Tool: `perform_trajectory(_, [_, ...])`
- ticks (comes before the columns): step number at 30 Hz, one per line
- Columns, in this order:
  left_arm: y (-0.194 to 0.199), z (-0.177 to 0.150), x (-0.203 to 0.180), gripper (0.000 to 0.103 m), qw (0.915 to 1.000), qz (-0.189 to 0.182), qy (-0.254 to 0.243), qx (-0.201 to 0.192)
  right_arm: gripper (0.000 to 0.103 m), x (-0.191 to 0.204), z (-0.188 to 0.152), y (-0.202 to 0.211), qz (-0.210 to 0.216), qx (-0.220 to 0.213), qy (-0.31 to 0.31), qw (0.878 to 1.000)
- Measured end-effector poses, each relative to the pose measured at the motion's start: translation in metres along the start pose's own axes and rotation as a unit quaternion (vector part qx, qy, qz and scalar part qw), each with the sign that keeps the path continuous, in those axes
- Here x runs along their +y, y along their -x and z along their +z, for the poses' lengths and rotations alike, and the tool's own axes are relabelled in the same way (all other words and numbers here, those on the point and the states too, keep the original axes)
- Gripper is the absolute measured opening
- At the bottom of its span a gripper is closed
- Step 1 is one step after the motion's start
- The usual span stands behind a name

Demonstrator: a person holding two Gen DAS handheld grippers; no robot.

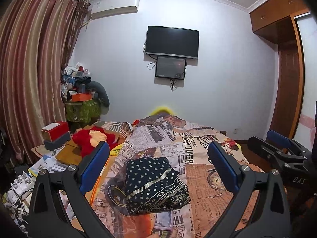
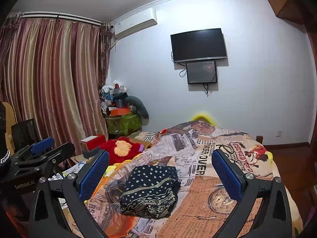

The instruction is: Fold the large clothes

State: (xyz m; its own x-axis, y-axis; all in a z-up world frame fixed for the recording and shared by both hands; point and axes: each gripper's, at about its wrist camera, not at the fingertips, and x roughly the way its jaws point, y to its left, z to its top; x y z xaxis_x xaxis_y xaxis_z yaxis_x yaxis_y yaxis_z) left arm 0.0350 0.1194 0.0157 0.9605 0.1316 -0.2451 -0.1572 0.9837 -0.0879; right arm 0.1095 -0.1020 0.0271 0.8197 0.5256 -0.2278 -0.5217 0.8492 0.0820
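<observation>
A dark garment (image 1: pixel 154 184) with white dots and a geometric border lies folded into a compact bundle on the newspaper-print bedspread (image 1: pixel 208 182). My left gripper (image 1: pixel 158 158) hovers above and before it, open, nothing between its blue pads. In the right wrist view the same folded garment (image 2: pixel 150 190) sits below my right gripper (image 2: pixel 160 168), which is also open and empty. Each gripper shows in the other's view: the right gripper (image 1: pixel 281 148) at the right edge, the left gripper (image 2: pixel 37 152) at the left edge.
A red plush toy (image 1: pixel 93 140) and a red box (image 1: pixel 56 130) lie left of the bed on cluttered furniture. Curtains (image 1: pixel 29 79) hang at left. A TV (image 1: pixel 172 42) and small screen hang on the far wall. A wooden wardrobe (image 1: pixel 285 59) stands right.
</observation>
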Motion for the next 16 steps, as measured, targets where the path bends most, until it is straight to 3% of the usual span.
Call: perform_trajectory(16, [0.0032,0.0022,-0.0017,0.101,0.9999,-0.005,-0.010,-0.004,0.103,0.0008,-0.0004,-0.0001,0.000,0.000,-0.001,1.000])
